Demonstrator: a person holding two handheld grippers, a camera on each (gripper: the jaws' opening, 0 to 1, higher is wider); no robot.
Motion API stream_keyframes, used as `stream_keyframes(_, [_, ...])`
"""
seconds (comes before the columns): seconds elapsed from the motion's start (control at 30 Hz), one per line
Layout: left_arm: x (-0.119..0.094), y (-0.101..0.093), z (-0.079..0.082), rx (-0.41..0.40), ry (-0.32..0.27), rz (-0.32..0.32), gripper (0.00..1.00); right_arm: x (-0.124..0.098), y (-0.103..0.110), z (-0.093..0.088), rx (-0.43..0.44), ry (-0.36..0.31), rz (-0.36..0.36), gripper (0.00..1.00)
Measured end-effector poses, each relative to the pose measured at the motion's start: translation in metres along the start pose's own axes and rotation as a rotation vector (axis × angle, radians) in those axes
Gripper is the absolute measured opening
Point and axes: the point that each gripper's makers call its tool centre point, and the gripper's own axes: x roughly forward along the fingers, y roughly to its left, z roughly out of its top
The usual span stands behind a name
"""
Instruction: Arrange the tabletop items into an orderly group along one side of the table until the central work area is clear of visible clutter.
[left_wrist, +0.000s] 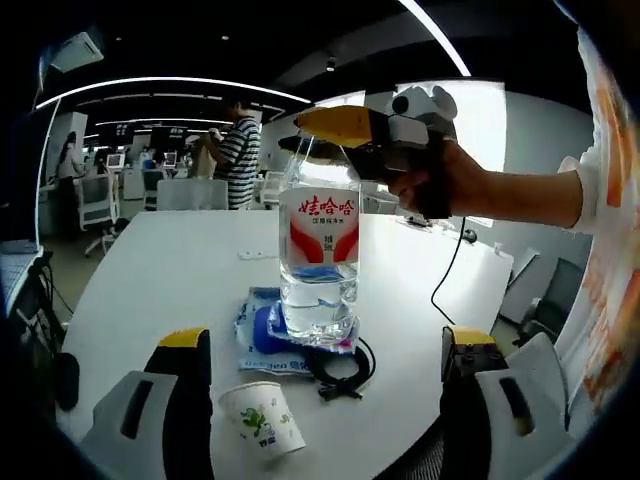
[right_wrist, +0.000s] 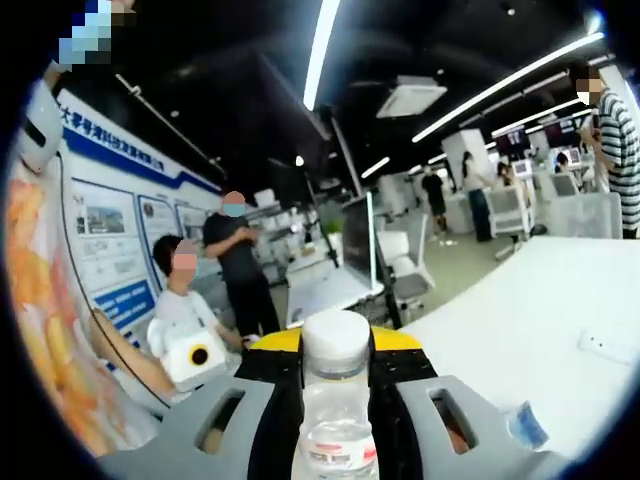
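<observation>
On the white table (left_wrist: 180, 270), one water bottle (left_wrist: 318, 250), partly full, stands on a blue packet (left_wrist: 262, 330) beside one black cable (left_wrist: 340, 368) and one tipped paper cup (left_wrist: 262, 420), its neck pinched by the right gripper (left_wrist: 335, 135), while the left gripper (left_wrist: 325, 350) is spread wide.

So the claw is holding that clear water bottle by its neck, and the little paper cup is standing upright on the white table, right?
Not quite. The small white paper cup with the green print lies on its side on the white table, as the left gripper view shows. The right claw does grip the clear plastic water bottle by its neck.
</observation>
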Motion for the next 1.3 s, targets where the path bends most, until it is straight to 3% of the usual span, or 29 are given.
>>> stream_keyframes(0.33, [-0.008, 0.004, -0.012, -0.061, -0.018, 0.066, 0.97, 0.006, -0.008, 0.0, -0.005, -0.009, 0.007, 0.21])
stream_keyframes(0.53, [-0.01, 0.007, -0.012, -0.078, -0.031, 0.086, 0.97, 0.01, -0.015, -0.002, -0.017, 0.004, 0.011, 0.21])
stream_keyframes(0.87, [-0.011, 0.008, -0.018, -0.114, -0.031, 0.101, 0.95, 0.021, -0.039, -0.003, 0.002, -0.014, 0.007, 0.21])
stream_keyframes(1.3, [-0.003, 0.002, -0.023, -0.144, -0.017, 0.074, 0.94, 0.025, -0.063, -0.014, -0.029, 0.007, 0.007, 0.21])
